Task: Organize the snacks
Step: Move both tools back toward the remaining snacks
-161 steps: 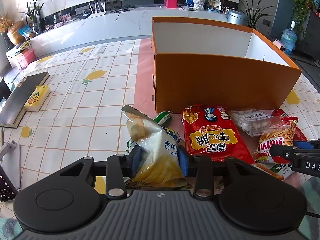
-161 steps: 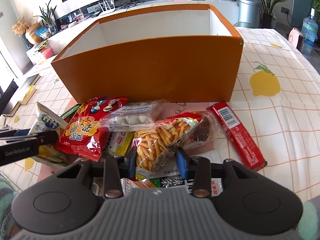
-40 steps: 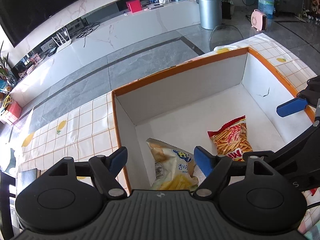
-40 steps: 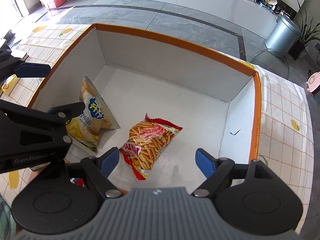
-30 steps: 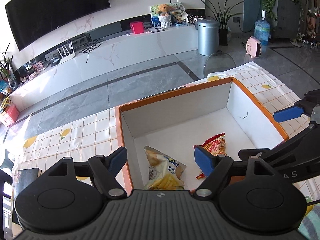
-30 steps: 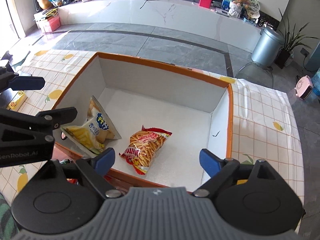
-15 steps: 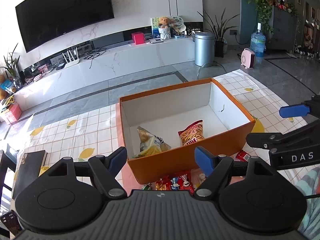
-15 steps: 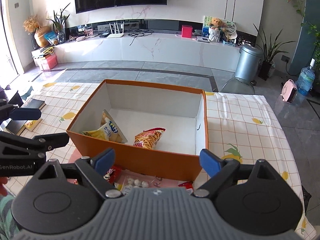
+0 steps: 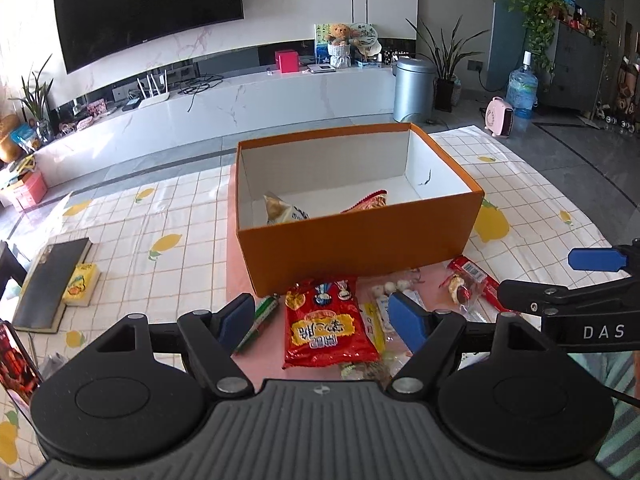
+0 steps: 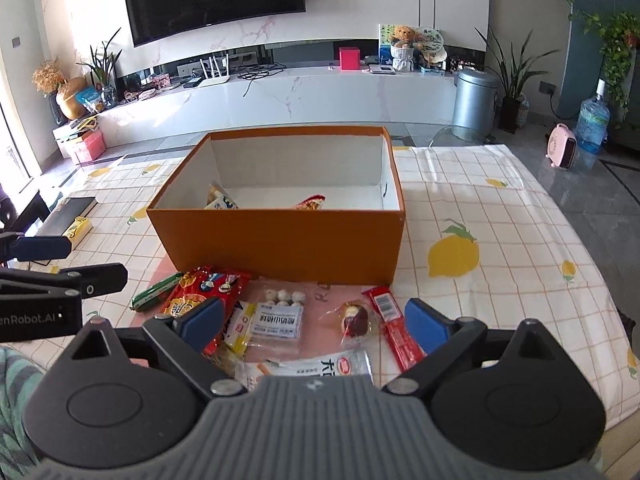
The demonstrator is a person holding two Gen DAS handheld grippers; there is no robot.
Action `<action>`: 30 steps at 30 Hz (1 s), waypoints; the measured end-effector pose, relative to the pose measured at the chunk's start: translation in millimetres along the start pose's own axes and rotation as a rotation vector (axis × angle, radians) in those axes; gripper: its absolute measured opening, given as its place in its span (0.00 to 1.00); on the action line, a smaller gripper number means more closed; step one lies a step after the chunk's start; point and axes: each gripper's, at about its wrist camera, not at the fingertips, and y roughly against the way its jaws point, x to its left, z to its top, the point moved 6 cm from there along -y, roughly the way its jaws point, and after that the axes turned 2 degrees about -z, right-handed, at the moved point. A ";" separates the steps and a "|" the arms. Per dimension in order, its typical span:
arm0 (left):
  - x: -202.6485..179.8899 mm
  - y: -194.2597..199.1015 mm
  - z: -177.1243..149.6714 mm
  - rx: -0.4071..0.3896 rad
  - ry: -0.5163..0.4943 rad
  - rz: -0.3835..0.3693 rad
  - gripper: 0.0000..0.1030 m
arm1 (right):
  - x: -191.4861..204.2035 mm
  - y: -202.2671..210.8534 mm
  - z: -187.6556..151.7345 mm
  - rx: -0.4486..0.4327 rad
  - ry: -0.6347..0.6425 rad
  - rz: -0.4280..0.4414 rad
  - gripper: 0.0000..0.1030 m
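Note:
An orange box point(image 9: 360, 240) point(image 10: 280, 240) stands on the table and holds a yellow chip bag point(image 9: 284, 211) point(image 10: 220, 200) and an orange stick-snack bag point(image 9: 370, 202) point(image 10: 310, 203). Several snacks lie in front of it: a red bag point(image 9: 326, 324) point(image 10: 200, 288), a clear pack of white balls point(image 10: 280, 316), a red bar point(image 10: 394, 328), a green sausage point(image 10: 156, 286). My left gripper point(image 9: 324, 322) is open and empty above the red bag. My right gripper point(image 10: 314, 326) is open and empty above the clear pack.
A dark book point(image 9: 52, 280) and a yellow box point(image 9: 80, 284) lie at the table's left. The lemon-print tablecloth point(image 10: 480, 220) covers the table. A long white TV bench point(image 9: 240, 100) and a metal bin point(image 9: 414, 88) stand beyond.
Both grippers have let go of the chip bag and the stick-snack bag inside the box, then pulled back and down toward the snacks in front of it.

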 end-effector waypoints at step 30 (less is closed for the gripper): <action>10.9 -53.8 -46.1 0.160 0.105 -0.086 0.78 | 10.4 -75.1 -51.1 0.168 0.048 0.002 0.74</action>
